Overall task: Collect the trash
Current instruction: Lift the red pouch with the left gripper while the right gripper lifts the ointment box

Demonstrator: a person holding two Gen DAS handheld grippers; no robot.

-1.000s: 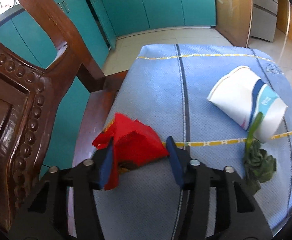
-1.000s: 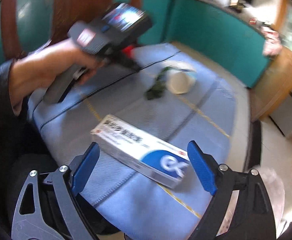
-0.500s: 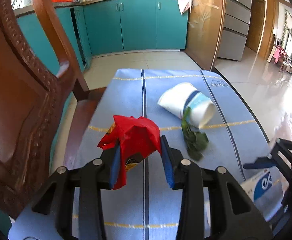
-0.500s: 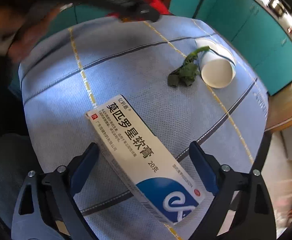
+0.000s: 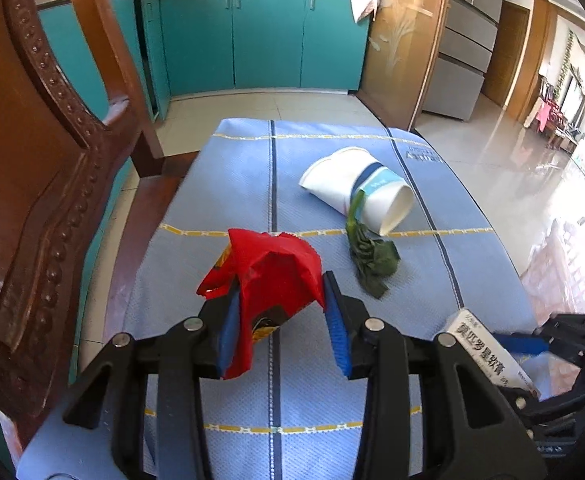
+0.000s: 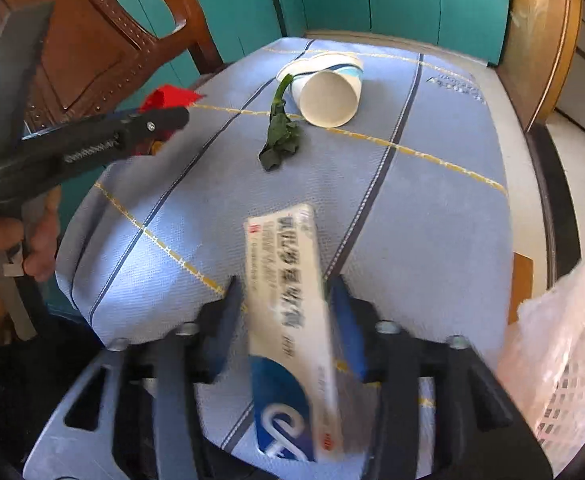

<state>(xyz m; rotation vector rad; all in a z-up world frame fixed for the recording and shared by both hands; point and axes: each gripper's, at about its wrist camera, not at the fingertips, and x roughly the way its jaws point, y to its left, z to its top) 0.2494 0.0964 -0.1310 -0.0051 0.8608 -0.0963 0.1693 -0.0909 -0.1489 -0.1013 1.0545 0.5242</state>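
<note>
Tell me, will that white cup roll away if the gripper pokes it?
Probably, a little. The cup lies on its side on the blue cloth, so a poke could set it rolling. It tapers, so it would likely curve round, not run straight. It looks like thin paper: light, and easy to squash. The green leaf resting against it might slow it.

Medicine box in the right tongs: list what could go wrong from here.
1. The right tongs have just been closing on the medicine box, which sits askew between them; an off-centre pinch could let it twist out.
2. The red wrapper in the left tongs is limp and hangs loose; it might slip free on the way.
3. The paper cup lies on its side against the wilted leaf; a bump could roll it off the blue cushion.
</note>
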